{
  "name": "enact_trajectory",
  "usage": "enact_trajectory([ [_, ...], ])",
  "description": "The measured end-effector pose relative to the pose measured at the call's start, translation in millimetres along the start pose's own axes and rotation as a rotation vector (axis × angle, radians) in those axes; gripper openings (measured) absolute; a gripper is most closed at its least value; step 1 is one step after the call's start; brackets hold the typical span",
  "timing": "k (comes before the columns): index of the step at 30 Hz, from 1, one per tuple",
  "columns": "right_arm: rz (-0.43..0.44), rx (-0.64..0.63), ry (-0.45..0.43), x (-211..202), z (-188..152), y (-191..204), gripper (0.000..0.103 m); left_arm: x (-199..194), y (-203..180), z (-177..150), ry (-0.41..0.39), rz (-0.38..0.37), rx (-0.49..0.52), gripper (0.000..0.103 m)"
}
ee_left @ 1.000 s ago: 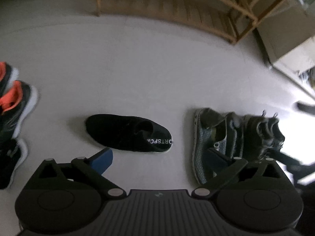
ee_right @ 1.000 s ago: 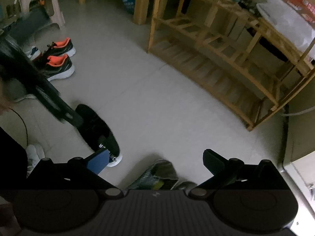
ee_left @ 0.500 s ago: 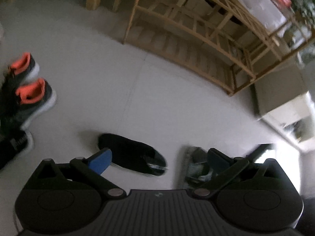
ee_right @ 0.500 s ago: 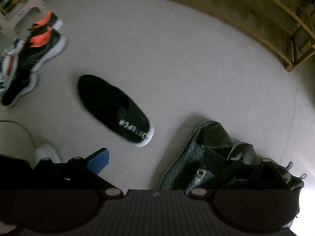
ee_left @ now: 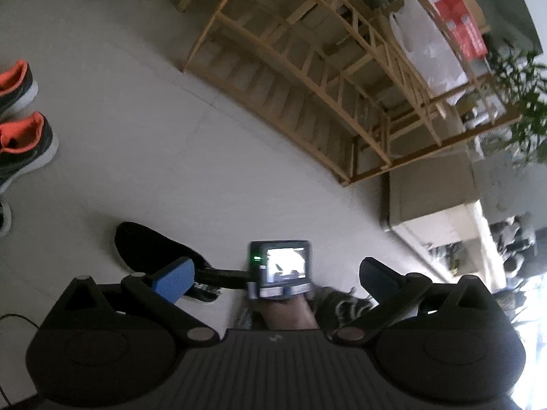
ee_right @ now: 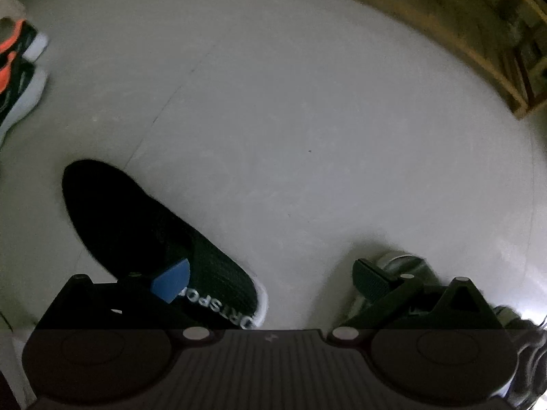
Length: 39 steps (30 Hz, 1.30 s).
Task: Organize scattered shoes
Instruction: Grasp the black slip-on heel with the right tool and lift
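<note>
Grey floor (ee_right: 307, 102) | wooden rack (ee_left: 307, 78) shelves bare | black shoe (ee_right: 136, 232) on floor

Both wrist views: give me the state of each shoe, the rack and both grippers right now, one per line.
Left gripper: open, empty.
Right gripper: open, empty, low over the floor.
Black slip-on shoe: upright on the floor, alone, not gripped.
Grey lace-up shoes: on the floor, mostly hidden behind the right gripper.
Orange-lined sneakers: side by side on the floor.
Wooden shoe rack: standing, visible lower shelves without shoes.
</note>
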State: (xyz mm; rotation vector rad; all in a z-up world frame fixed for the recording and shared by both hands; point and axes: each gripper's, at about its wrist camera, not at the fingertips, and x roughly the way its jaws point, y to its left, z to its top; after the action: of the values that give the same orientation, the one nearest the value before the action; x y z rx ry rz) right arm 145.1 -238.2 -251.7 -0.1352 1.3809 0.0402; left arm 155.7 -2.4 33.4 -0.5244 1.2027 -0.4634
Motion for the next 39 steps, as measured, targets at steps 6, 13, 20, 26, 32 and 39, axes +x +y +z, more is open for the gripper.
enact_trajectory([
  [6, -0.011, -0.003, 0.014, 11.1, -3.2, 11.1, 0.086, -1.5, -2.8, 1.8, -0.002, -0.009, 0.002, 0.103],
  [13, -0.025, -0.006, 0.031, 24.0, -6.8, 24.0, 0.032, 2.1, -2.5, -3.8, 0.024, -0.008, 0.003, 0.103],
  [20, -0.021, -0.195, 0.005, 26.0, 2.1, 35.6, 0.011, 5.2, 0.3, -4.4, 0.038, -0.011, -0.015, 0.103],
  [26, -0.014, -0.636, -0.054, 13.5, -5.5, 48.0, 0.007, 6.9, -0.5, -2.6, 0.045, -0.02, -0.023, 0.103],
  [32, -0.001, -1.073, -0.084, 2.9, -19.0, 45.5, 0.007, 9.9, -1.1, -0.6, 0.05, -0.025, -0.032, 0.103],
  [39, -0.028, -1.342, -0.086, 4.6, -12.7, 27.2, 0.007, 10.1, -3.3, 0.2, 0.058, -0.034, -0.039, 0.103],
])
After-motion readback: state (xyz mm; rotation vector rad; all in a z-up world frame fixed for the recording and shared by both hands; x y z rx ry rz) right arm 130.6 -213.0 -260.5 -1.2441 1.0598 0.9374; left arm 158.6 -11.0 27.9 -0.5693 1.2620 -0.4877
